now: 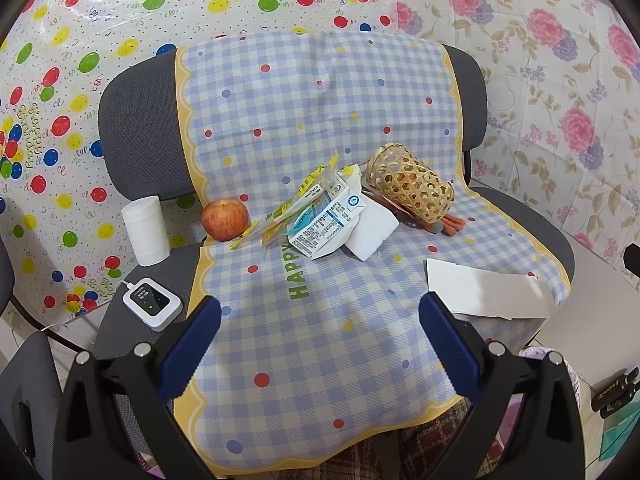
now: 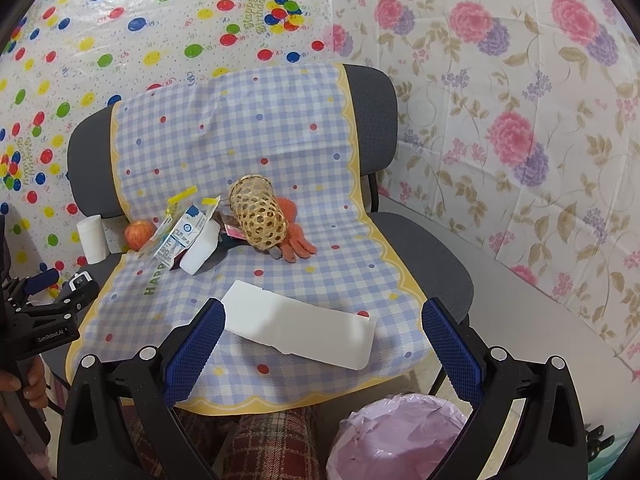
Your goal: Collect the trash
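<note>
A pile of trash lies mid-seat on the checked cloth (image 1: 320, 344): a blue-and-white milk carton (image 1: 326, 222), yellow wrappers (image 1: 296, 204) and a white foam block (image 1: 370, 232). A flat white foam slab (image 2: 300, 328) rests near the seat's front right. My left gripper (image 1: 320, 308) hovers open in front of the pile, with nothing between its fingers. My right gripper (image 2: 324, 312) is open too, its blue fingertips standing either side of the slab, above it and apart from it. The left gripper (image 2: 44, 292) also shows at the left edge of the right wrist view.
A woven bamboo basket (image 1: 410, 186) lies on its side over an orange glove (image 2: 298, 242). An apple (image 1: 224, 220), a paper roll (image 1: 145, 230) and a small white device (image 1: 152, 304) sit at the seat's left. A pink-lined bin (image 2: 400, 436) stands below the chair's front right.
</note>
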A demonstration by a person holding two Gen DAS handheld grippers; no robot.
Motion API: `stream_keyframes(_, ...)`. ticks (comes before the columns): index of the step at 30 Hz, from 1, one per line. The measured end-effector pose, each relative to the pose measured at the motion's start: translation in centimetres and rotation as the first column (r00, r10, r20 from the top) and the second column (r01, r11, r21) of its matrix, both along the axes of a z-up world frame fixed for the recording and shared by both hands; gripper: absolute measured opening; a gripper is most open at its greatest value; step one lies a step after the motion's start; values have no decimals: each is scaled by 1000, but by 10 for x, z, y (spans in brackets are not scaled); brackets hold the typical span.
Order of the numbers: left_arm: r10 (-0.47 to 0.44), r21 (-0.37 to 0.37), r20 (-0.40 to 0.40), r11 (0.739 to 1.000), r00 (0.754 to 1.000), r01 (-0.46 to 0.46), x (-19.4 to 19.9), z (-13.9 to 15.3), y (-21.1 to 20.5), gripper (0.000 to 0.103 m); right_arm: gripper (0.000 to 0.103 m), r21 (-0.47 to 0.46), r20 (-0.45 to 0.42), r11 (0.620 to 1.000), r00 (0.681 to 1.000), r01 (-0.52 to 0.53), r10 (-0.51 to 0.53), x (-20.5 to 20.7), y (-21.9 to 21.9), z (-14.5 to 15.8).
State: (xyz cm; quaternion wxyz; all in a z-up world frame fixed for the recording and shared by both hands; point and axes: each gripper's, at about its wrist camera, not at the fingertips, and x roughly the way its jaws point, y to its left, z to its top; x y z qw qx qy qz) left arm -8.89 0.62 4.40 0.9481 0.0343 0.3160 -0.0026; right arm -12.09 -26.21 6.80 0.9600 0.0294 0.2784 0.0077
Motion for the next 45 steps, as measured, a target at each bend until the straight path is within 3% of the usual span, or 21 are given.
stream_keyframes(26, -2, 4, -13, 1000, 1000, 2, -2, -7, -1, 96, 97, -38, 39, 999, 999, -16, 17, 4, 10, -12)
stream_keyframes(29, -2, 3, -17, 1000, 1000, 2, 1, -9, 0, 96, 97, -43, 59, 999, 998, -23, 26, 9, 5, -19)
stream_keyframes(31, -6, -4, -17, 1000, 1000, 5, 3, -11, 1, 96, 97, -46, -20, 998, 999, -37, 36, 19, -1, -27)
stream_keyframes(37, -15, 5, -23, 1000, 1000, 15, 12, -23, -2, 96, 97, -56, -104, 993, 990, -103, 96, 39, -3, -58)
stream_keyframes(45, -55, 1, -56, 998, 997, 55, 25, -37, -11, 96, 97, -60, -56, 974, 975, -217, 214, 64, 19, -91)
